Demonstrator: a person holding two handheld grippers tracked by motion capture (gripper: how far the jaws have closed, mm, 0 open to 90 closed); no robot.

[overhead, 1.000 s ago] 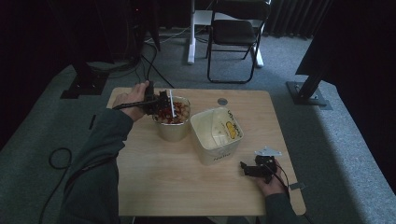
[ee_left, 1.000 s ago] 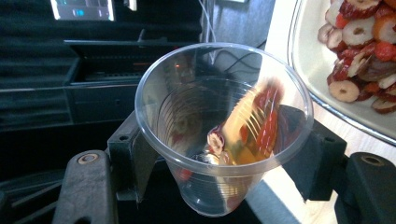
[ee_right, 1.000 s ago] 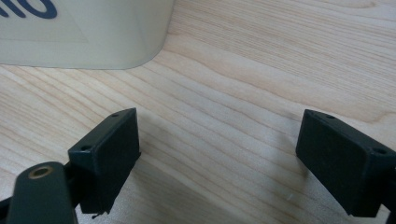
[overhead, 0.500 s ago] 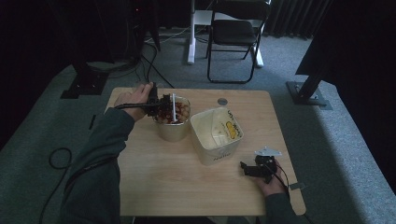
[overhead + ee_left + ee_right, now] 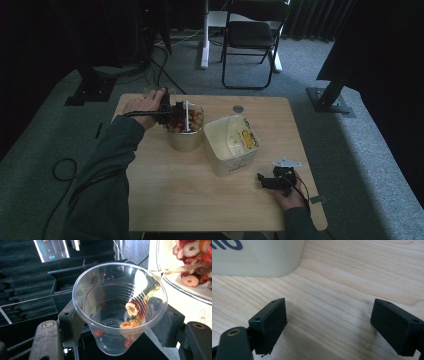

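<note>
We see a wooden bench (image 5: 165, 195). At its far left, the left hand-held gripper (image 5: 176, 111) tips a clear cup (image 5: 186, 116) over a bowl (image 5: 184, 137) of dried fruit. A cream tub (image 5: 227, 157) sits beside it. The right hand-held gripper (image 5: 262, 179) rests near the bench's right edge.

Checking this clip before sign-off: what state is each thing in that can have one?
Left gripper: shut on clear plastic cup.
Clear plastic cup: tipped, nearly emptied, a few fruit slices left inside.
Round bowl: upright, full of red and white dried fruit.
Square tub: upright, open, no lid on it.
Right gripper: open, nothing between the jaws, low over the table.
</note>
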